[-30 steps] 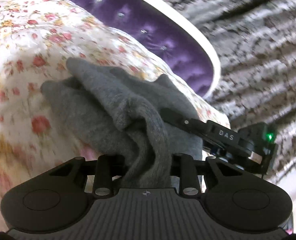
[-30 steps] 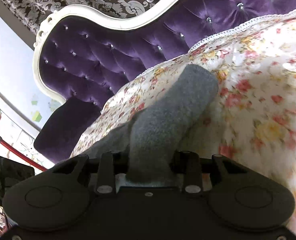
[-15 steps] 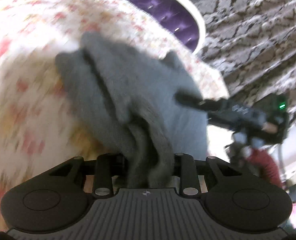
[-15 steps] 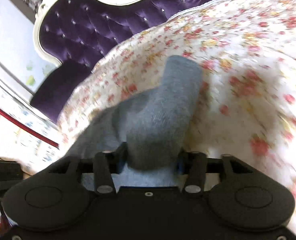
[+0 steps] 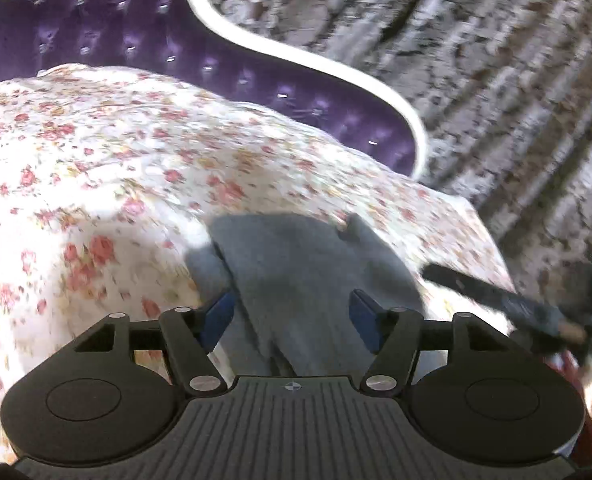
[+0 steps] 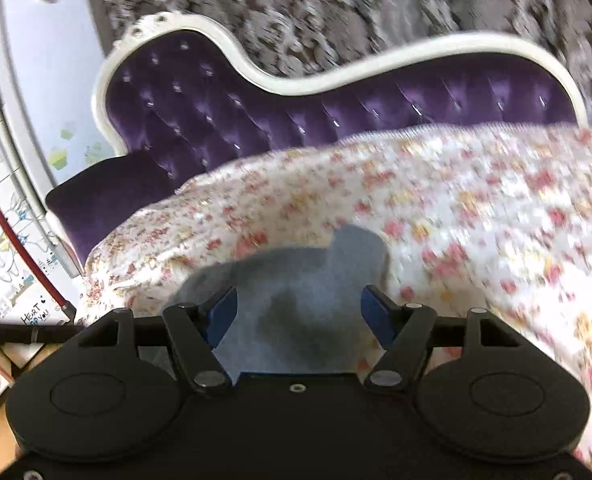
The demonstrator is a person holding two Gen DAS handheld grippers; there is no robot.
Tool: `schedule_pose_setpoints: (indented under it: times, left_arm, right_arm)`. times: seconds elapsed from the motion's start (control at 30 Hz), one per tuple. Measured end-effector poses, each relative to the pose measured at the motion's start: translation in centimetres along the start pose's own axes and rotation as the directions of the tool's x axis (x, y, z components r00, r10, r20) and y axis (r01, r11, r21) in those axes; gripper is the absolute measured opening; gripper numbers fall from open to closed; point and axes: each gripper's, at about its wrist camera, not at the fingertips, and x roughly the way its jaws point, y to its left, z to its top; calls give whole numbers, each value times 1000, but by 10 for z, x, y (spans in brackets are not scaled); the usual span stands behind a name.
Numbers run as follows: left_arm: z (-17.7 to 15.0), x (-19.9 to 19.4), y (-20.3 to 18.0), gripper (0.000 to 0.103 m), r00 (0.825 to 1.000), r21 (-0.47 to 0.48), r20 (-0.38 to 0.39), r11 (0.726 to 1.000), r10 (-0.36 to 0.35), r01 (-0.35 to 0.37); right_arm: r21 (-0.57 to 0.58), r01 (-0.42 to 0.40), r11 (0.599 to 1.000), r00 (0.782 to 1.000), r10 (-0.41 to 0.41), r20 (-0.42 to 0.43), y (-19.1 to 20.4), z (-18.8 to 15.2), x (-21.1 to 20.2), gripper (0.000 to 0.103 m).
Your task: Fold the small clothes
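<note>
Left wrist view: left gripper (image 5: 291, 312) and right gripper (image 6: 298, 312) both opening, pads clear of the grey garment (image 5: 296, 276) lying between and ahead on the floral bedspread (image 5: 95, 152); soft cloth may spring unfolded.

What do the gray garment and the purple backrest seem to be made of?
The garment looks like soft, matte knit, perhaps fleece: fuzzy, without shine. The backrest looks like tufted velvet: it has a sheen and shiny buttons, inside a glossy white frame.
</note>
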Motion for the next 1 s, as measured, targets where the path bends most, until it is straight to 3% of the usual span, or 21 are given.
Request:
schedule_pose_setpoints:
  times: [0.1,0.23,0.43,0.5,0.6,0.73,0.9,1.0]
  left_arm:
    - [15,33,6,62,999,-44,-38,999,25,-27]
    - [23,66,26,62,995,-135,-101,991,-8,-5]
    - [25,99,40,57,991,-231,-126,973,-45,15]
    - [24,103,41,13,990,-264,-108,963,-86,55]
    - [20,95,33,12,997,-238,-63,971,-50,34]
    - [13,69,25,7,999,-197,24,979,48,-42]
    - [4,70,32,7,997,-179,-16,980,79,-81]
    - [-1,74,34,7,996,-182,-38,980,79,-84]
  right_arm:
    - [-20,-15,1000,1000,15,0,10,2,8,72]
    - [-29,-37,999,999,37,-3,13,-2,11,72]
    - [-47,-51,998,999,51,-8,13,-7,12,72]
    - [-52,-58,997,998,58,-10,12,-8,12,72]
    - [-58,-68,996,998,67,-21,12,-9,13,72]
    - [-69,-103,992,995,101,-26,15,-5,13,72]
    - [-41,-196,980,978,192,-82,14,5,37,77]
    - [0,-173,985,977,172,-127,-3,7,64,77]
